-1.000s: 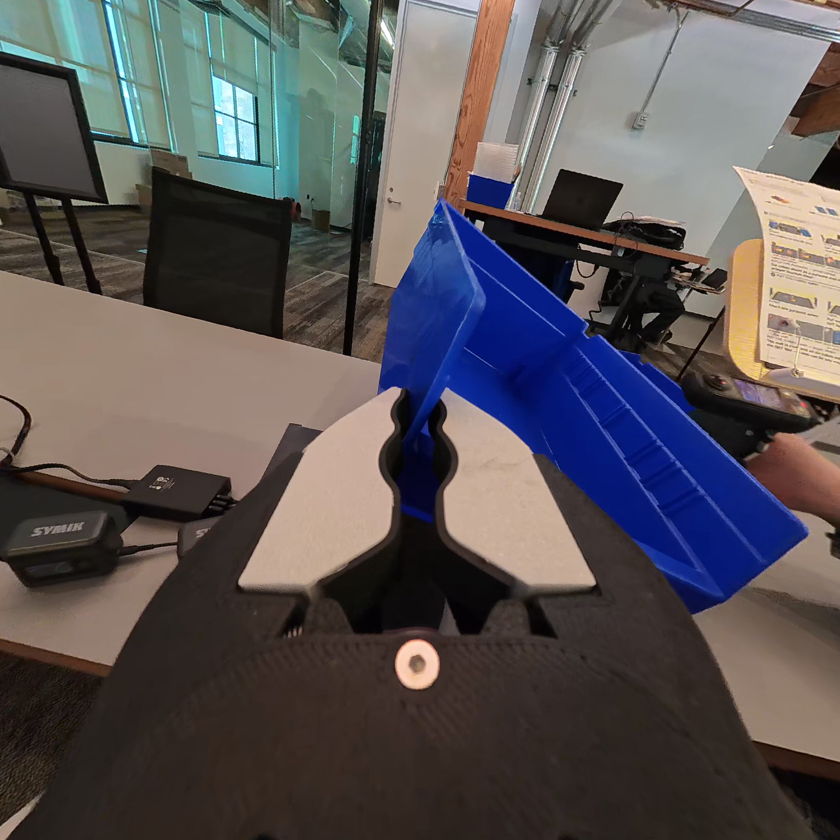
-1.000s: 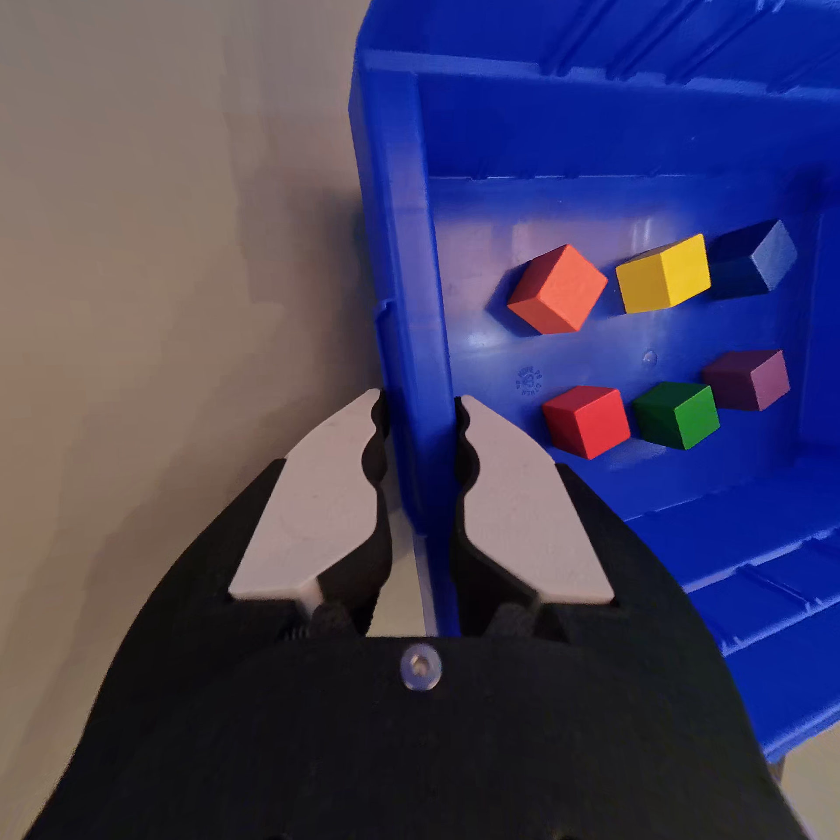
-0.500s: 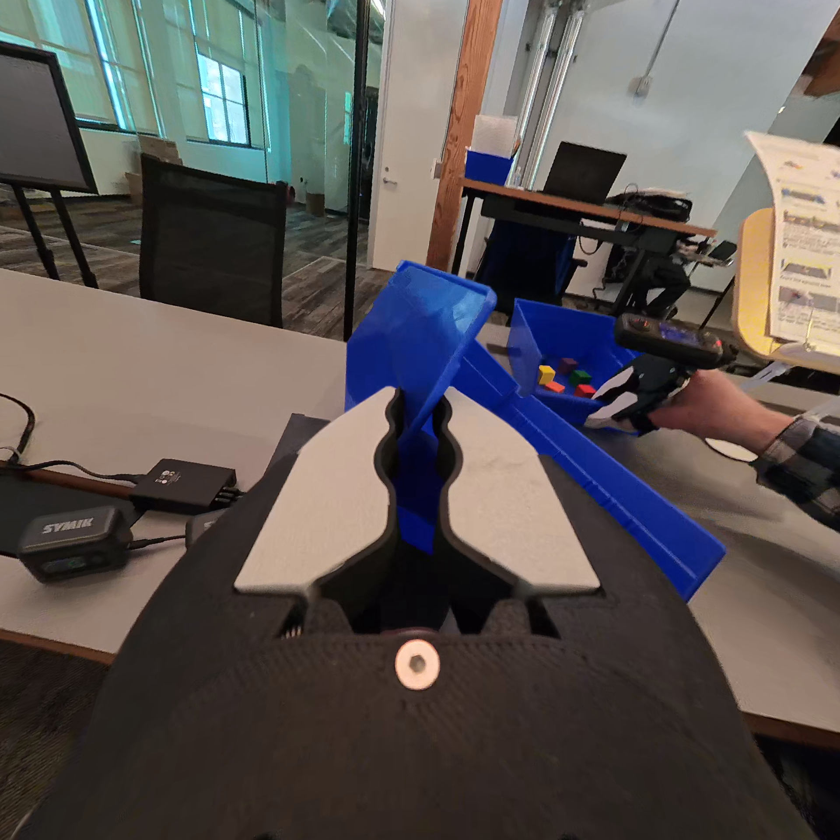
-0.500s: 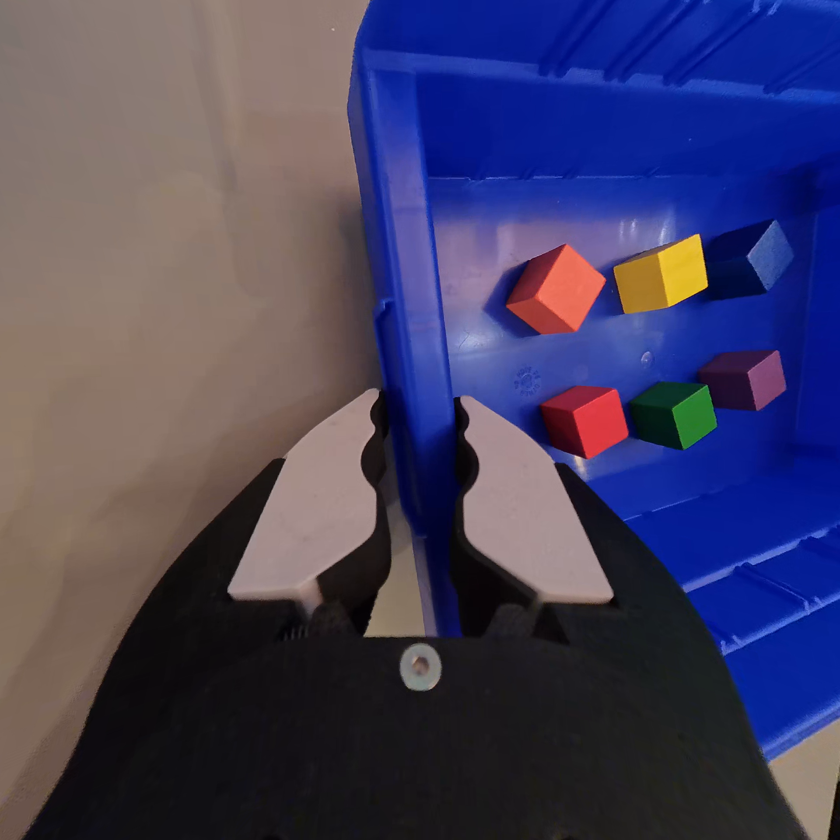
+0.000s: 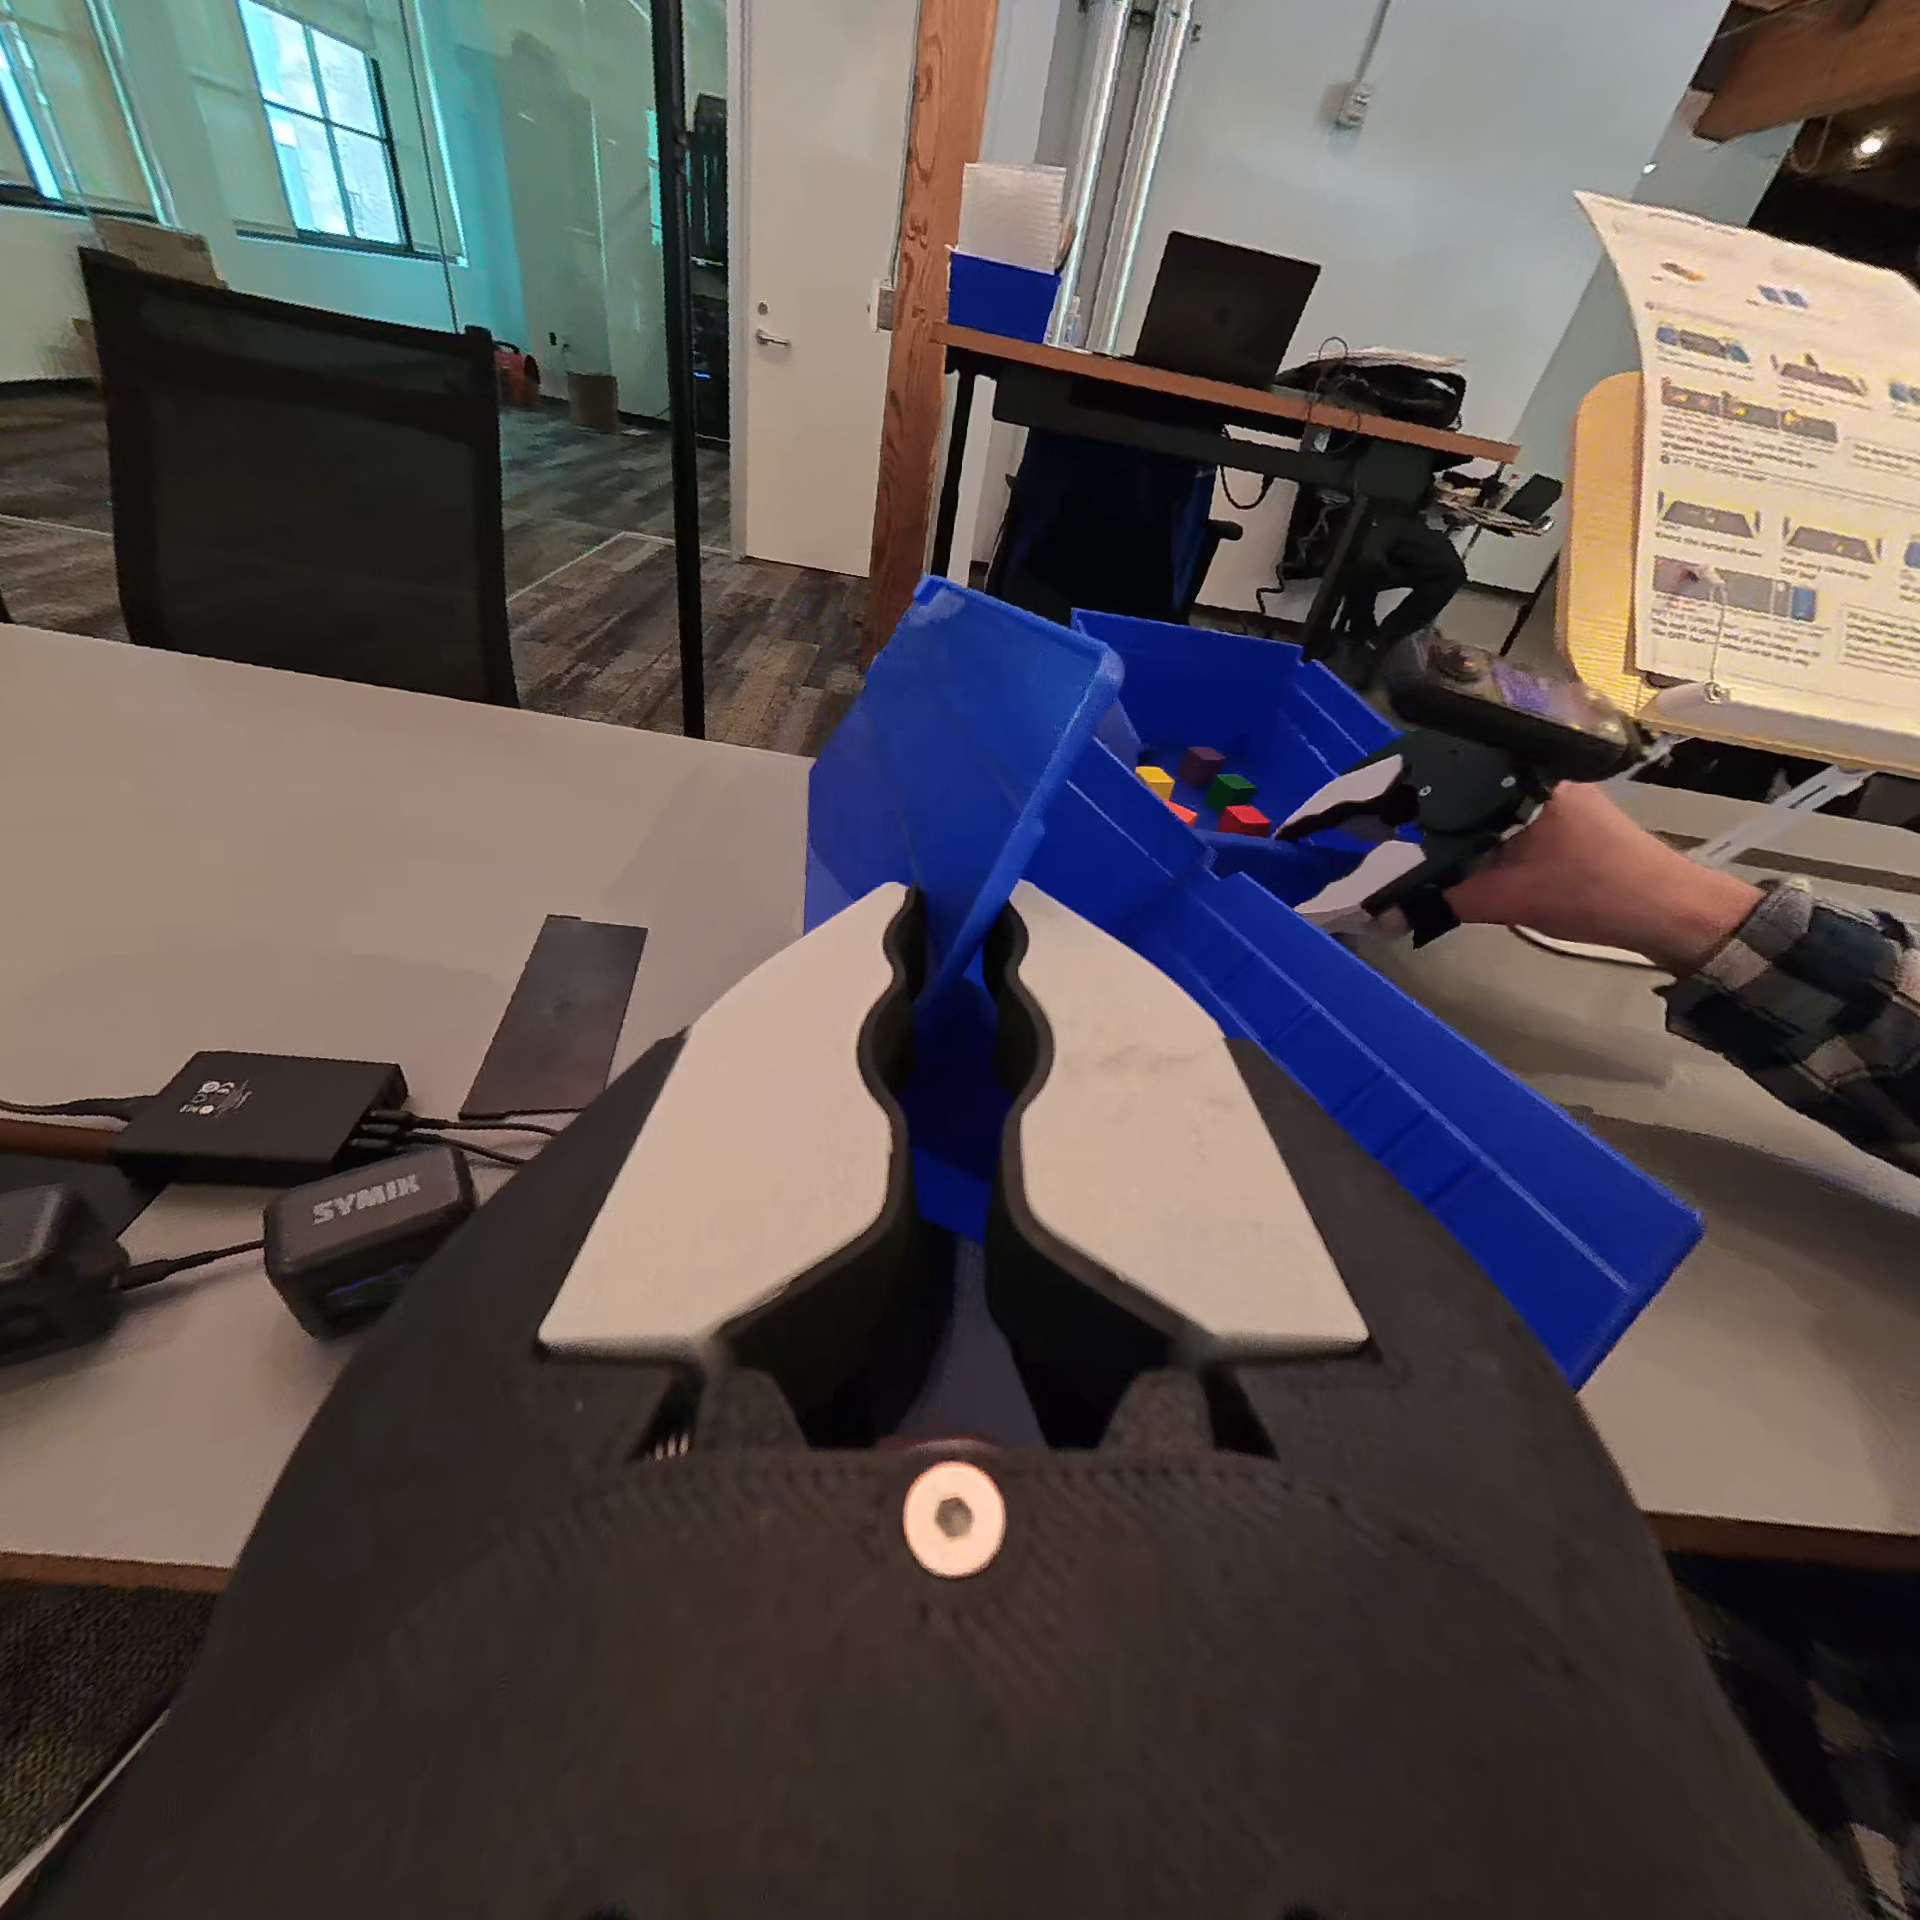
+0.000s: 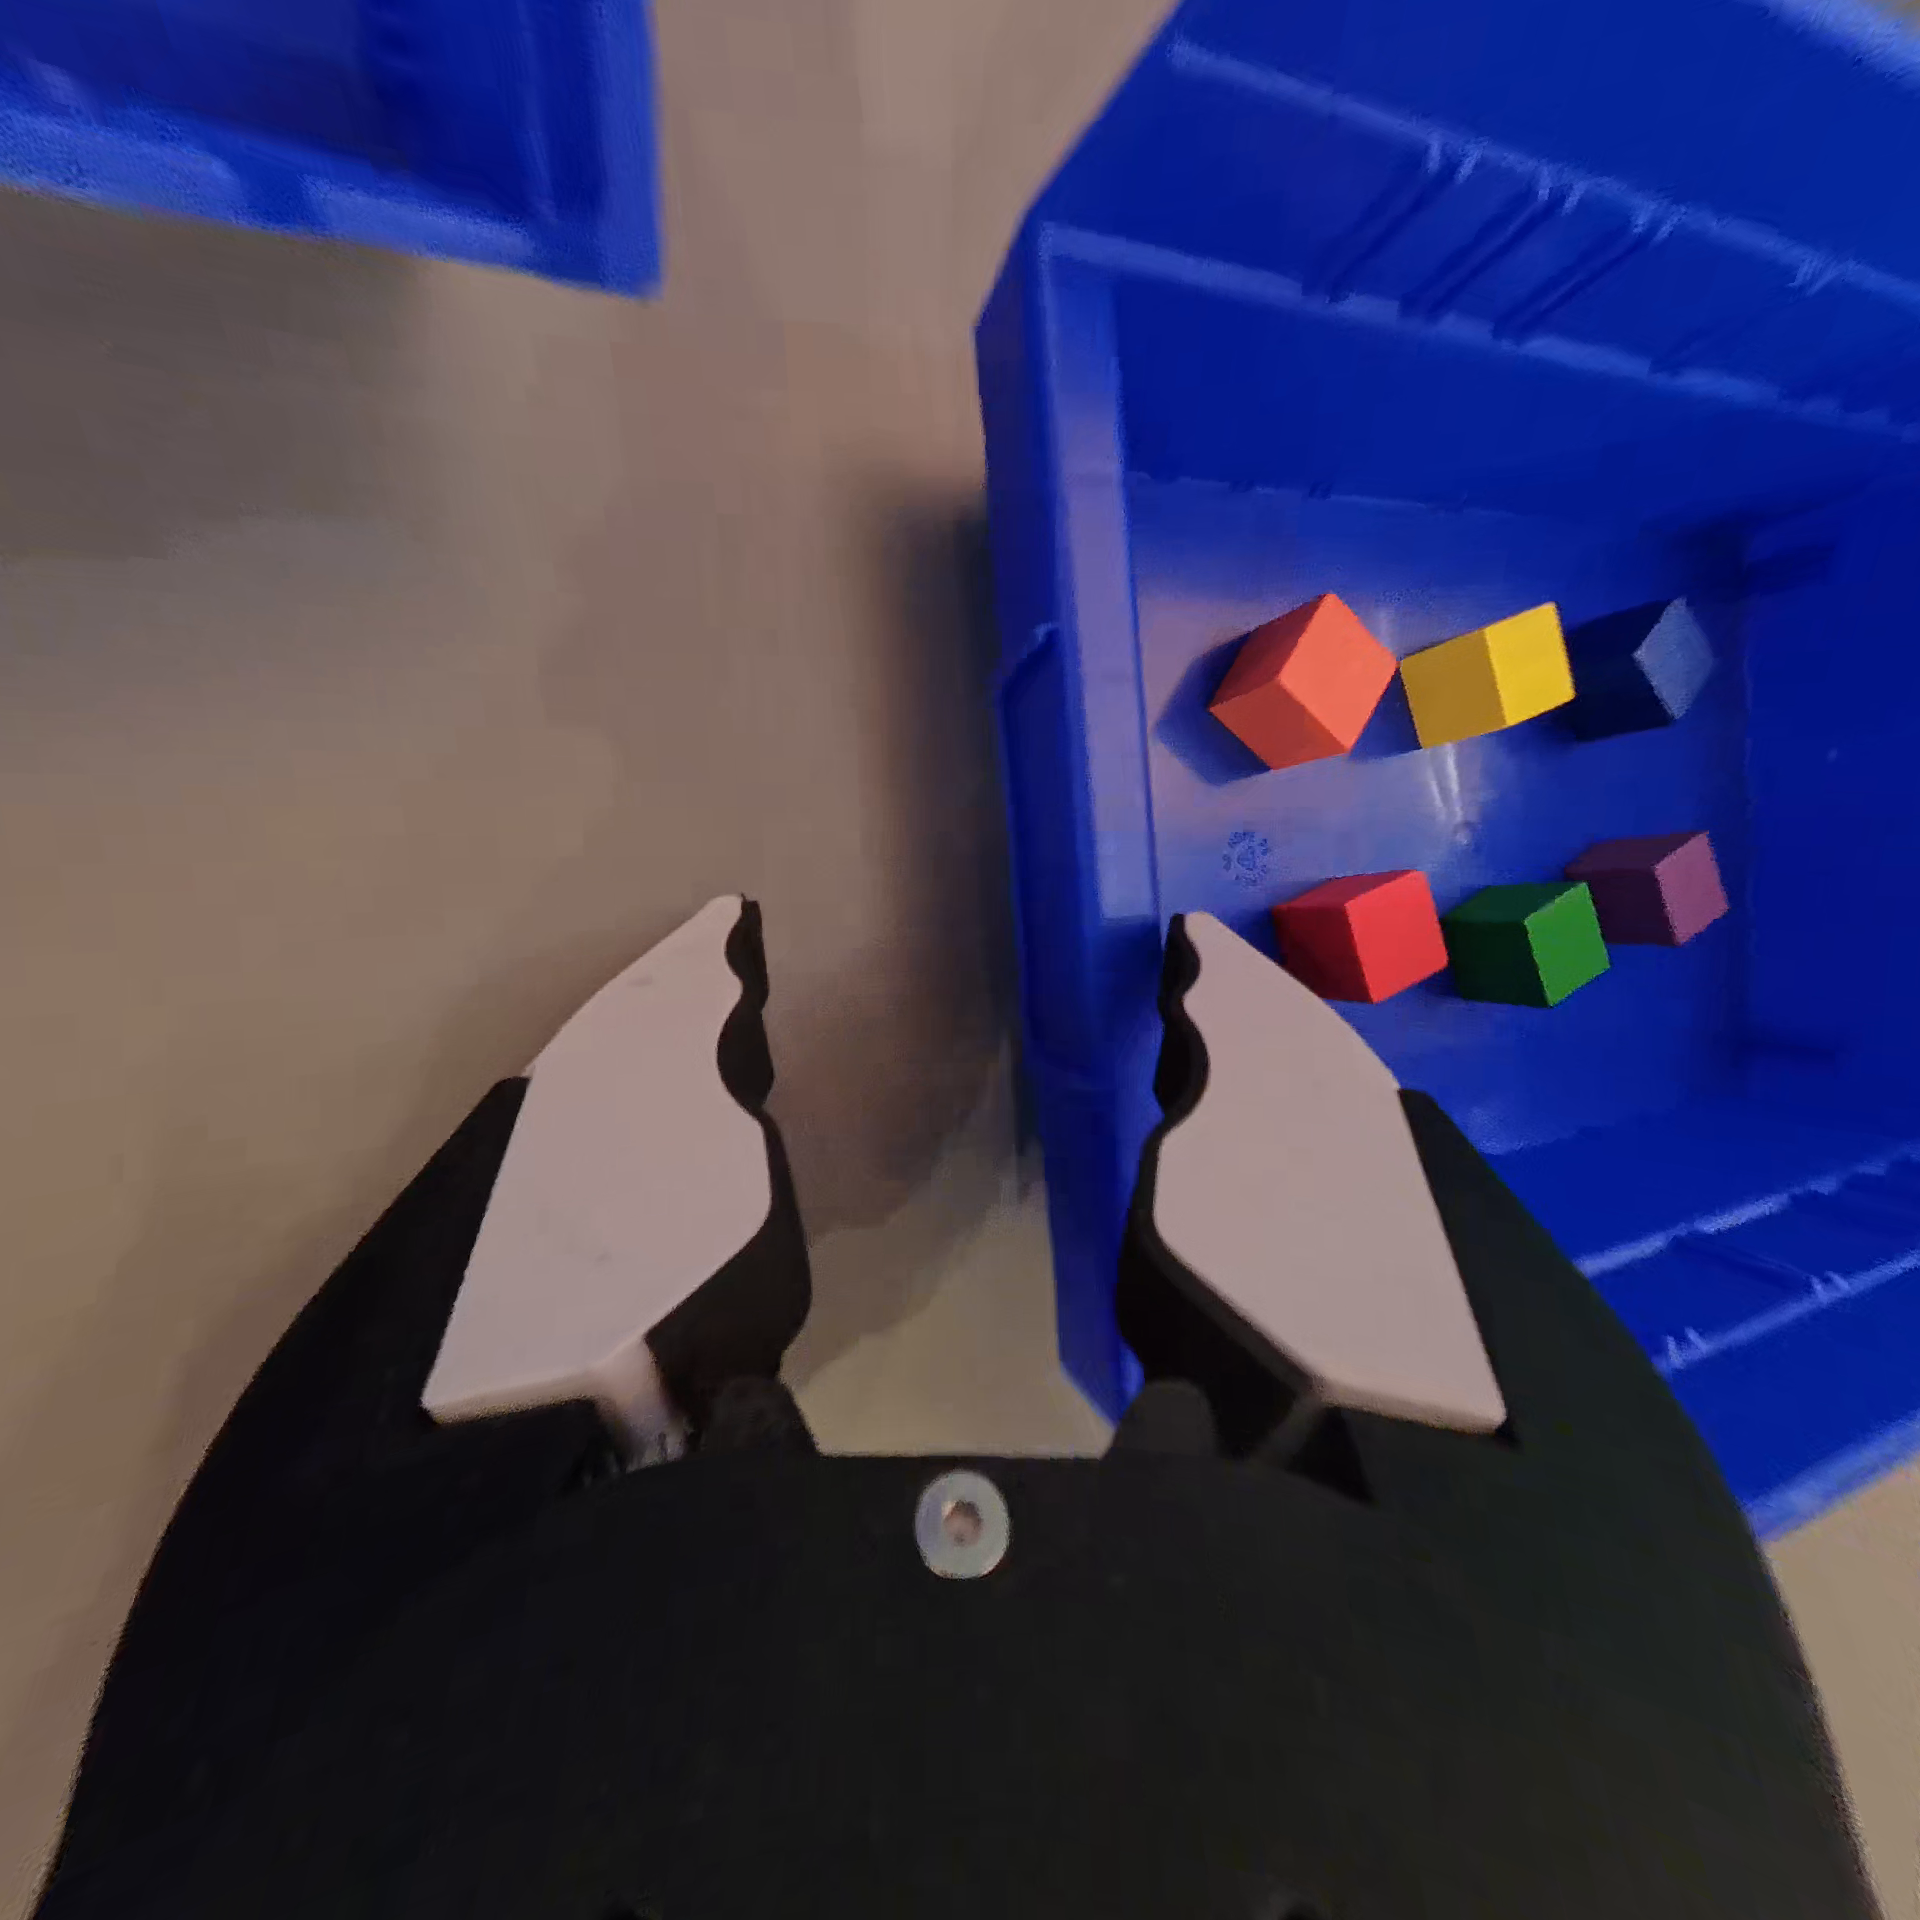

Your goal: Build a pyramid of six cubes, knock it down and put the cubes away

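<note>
My left gripper is shut on the side wall of an empty blue bin and holds it tilted over the grey table. A second blue bin stands on the table and holds an orange cube, a yellow cube, a dark blue cube, a red cube, a green cube and a purple cube. My right gripper is open astride that bin's left wall, one finger inside and one outside. It also shows in the left wrist view.
A black hub, a small black device with cables and a dark strip lie on the table at the left. A black chair stands behind. A printed sheet stands at the right. The held bin's corner shows in the right wrist view. About 40 cm separates my left fingertips from my right.
My right gripper has opened and let go of the cube bin's wall. My left gripper has kept its hold and swung the empty bin lower, clear of the cube bin.
</note>
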{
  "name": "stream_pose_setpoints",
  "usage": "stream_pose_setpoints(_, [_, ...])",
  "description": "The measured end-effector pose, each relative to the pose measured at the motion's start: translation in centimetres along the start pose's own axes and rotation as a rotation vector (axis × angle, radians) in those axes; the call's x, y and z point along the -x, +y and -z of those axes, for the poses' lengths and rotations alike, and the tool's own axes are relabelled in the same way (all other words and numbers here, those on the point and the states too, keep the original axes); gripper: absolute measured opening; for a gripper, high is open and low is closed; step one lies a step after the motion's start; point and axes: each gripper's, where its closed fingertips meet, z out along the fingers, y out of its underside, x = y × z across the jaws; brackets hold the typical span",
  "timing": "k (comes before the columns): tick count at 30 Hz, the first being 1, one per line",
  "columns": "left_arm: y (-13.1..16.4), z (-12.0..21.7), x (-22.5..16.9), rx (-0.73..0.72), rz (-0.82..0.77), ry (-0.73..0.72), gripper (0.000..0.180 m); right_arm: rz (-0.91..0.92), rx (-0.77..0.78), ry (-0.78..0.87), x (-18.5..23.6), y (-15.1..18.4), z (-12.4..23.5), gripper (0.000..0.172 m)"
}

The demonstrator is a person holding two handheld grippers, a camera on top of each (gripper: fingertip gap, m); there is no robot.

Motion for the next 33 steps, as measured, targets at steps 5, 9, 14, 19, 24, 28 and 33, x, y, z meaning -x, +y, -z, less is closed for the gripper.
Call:
stream_pose_setpoints(5, [0.7,0.9,-2.0,0.017,-0.001,0.06,0.011,0.009,-0.18,-0.023,2.6,-0.2,6.6,0.063])
stream_pose_setpoints(9, [1.6,1.7,-4.5,0.033,-0.004,0.142,0.011,0.004,-0.288,-0.086,5.7,1.1,13.0,0.055])
stream_pose_setpoints(14, [3.0,2.1,-8.2,0.065,-0.015,0.269,0.01,-0.017,-0.33,-0.118,8.6,4.7,19.7,0.047])
stream_pose_setpoints(19, [4.9,0.8,-13.1,0.101,-0.018,0.414,0.009,-0.051,-0.333,-0.089,11.3,10.1,24.9,0.049])
stream_pose_setpoints(24, [7.6,-2.8,-19.0,0.166,-0.009,0.562,0.007,-0.142,-0.322,-0.02,13.1,16.2,29.2,0.048])
stream_pose_setpoints(28, [9.7,-6.8,-24.2,0.227,0.01,0.664,0.006,-0.237,-0.294,0.042,14.5,21.3,31.8,0.049])
stream_pose_setpoints(33, [12.2,-11.5,-31.7,0.33,-0.012,0.761,0.005,-0.317,-0.362,0.075,18.2,23.5,34.7,0.055])
